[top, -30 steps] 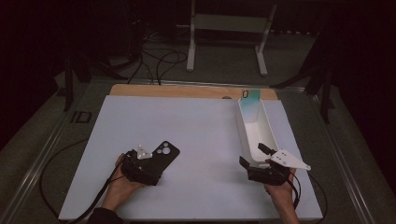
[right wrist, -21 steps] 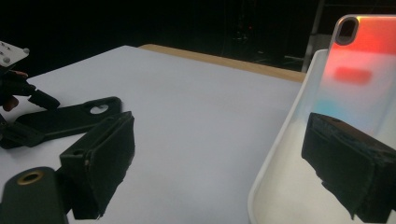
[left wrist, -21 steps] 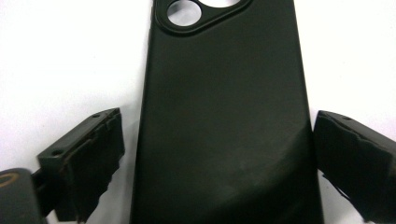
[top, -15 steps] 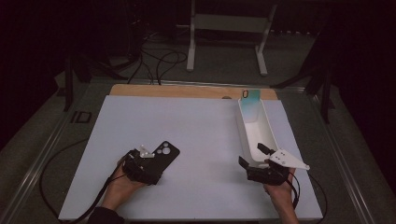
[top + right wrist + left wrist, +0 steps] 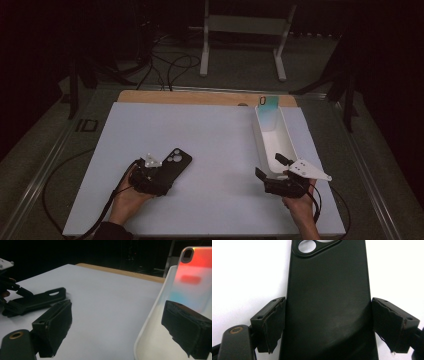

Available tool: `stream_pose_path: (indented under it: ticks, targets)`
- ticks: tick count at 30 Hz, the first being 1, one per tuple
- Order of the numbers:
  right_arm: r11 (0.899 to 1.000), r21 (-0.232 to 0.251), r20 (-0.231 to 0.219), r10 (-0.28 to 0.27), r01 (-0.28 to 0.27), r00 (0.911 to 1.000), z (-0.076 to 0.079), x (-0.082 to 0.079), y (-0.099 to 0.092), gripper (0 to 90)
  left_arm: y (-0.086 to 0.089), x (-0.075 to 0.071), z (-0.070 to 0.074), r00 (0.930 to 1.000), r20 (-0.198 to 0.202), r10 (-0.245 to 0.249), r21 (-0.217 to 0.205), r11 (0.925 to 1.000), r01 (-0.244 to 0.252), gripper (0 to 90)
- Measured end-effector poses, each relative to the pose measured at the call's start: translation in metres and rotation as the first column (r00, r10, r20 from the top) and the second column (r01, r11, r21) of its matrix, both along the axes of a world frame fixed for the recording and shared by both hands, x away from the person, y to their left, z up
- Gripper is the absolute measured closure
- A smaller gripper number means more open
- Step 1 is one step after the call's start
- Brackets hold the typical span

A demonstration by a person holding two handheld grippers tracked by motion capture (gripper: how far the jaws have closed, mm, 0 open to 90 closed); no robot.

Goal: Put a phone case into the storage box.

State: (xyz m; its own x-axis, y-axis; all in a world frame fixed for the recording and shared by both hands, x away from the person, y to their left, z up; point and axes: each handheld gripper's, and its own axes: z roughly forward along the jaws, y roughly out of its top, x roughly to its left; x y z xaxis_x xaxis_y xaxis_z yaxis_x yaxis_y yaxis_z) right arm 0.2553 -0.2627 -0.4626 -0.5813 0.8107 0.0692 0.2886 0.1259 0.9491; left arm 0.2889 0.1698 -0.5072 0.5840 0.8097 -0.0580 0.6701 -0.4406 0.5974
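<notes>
**Claws flank phone case on desk**

Near the desk's [image 5: 210, 135] front-left corner, the left claw [image 5: 328, 325], just closing, straddles a black case [image 5: 328, 302], pads not visibly pressing. The right claw [image 5: 120, 330] gapes empty astride a white tray's [image 5: 150, 322] rim. No writing legible.
</notes>
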Motion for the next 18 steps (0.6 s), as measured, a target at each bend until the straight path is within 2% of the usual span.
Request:
stream_pose_path:
  ticks: [8, 16, 18]
  targets:
    - [1.0, 0.013, -0.02, 0.007, -0.007, 0.9998, 0.007, 0.004, -0.001, 9.3, 0.005, -0.004, 0.013, 0.9969, 0.075, 0.023, -0.035, 0.9992, -0.02, 16.0]
    - [0.999, 0.033, -0.043, 0.016, -0.015, 0.999, 0.018, 0.009, -0.003, 7.6, 0.004, -0.004, 0.029, 0.9905, 0.136, 0.023, -0.051, 0.9986, -0.017, 15.9]
    - [0.999, 0.043, -0.053, 0.027, -0.025, 0.9982, 0.024, 0.013, -0.004, 7.6, 0.002, -0.002, 0.039, 0.9865, 0.163, 0.015, -0.059, 0.9983, -0.005, 15.9]
